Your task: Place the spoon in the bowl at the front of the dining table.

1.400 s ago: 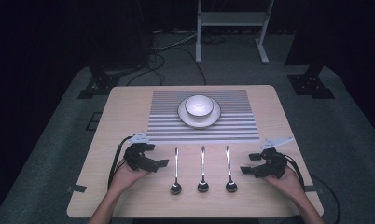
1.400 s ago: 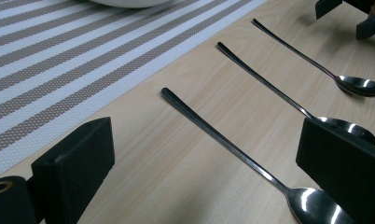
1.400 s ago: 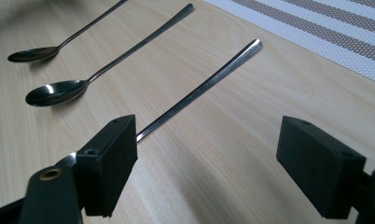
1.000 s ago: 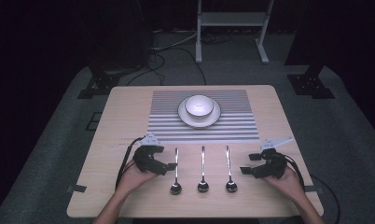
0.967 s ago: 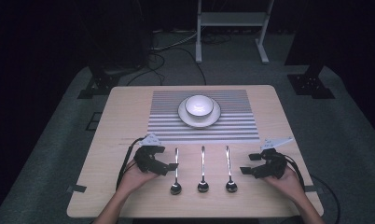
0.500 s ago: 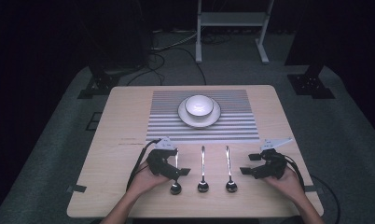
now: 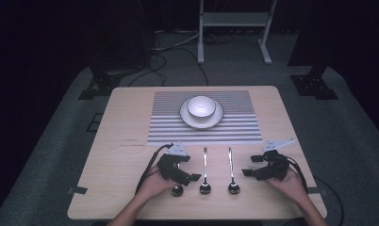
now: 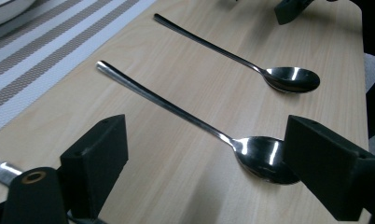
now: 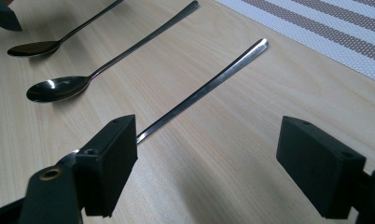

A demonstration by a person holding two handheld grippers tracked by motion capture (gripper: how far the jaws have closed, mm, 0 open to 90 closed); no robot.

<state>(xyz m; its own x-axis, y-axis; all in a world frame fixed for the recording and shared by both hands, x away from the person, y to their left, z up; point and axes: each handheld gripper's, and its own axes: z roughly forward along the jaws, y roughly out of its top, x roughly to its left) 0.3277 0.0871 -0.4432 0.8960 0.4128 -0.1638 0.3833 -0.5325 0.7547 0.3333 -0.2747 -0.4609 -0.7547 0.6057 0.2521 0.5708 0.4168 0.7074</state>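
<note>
Spoons are laid in a row of three along the near edge of the tabletop (image 7: pixel 131 117), and the row serves as the landmark. Since a second ago the left hand-held gripper (image 7: pixel 187 177) has been carried rightward from beside the row onto its left spoon (image 7: pixel 177 189); a grasp of that spoon is judged to be under way. Its jaws are spread wide, nothing clamped. The handle of this spoon is largely covered by the gripper in the high view, with the bowl left exposed. To the right of the row, the right hand-held gripper (image 7: pixel 248 172) has been kept in place, likewise released, beside the right spoon (image 7: pixel 232 175). The middle spoon (image 7: pixel 205 175) is untouched. Beyond the row, a white bowl (image 7: pixel 201 106) is set on a plate (image 7: pixel 215 119) upon a striped placemat (image 7: pixel 239 122).
</note>
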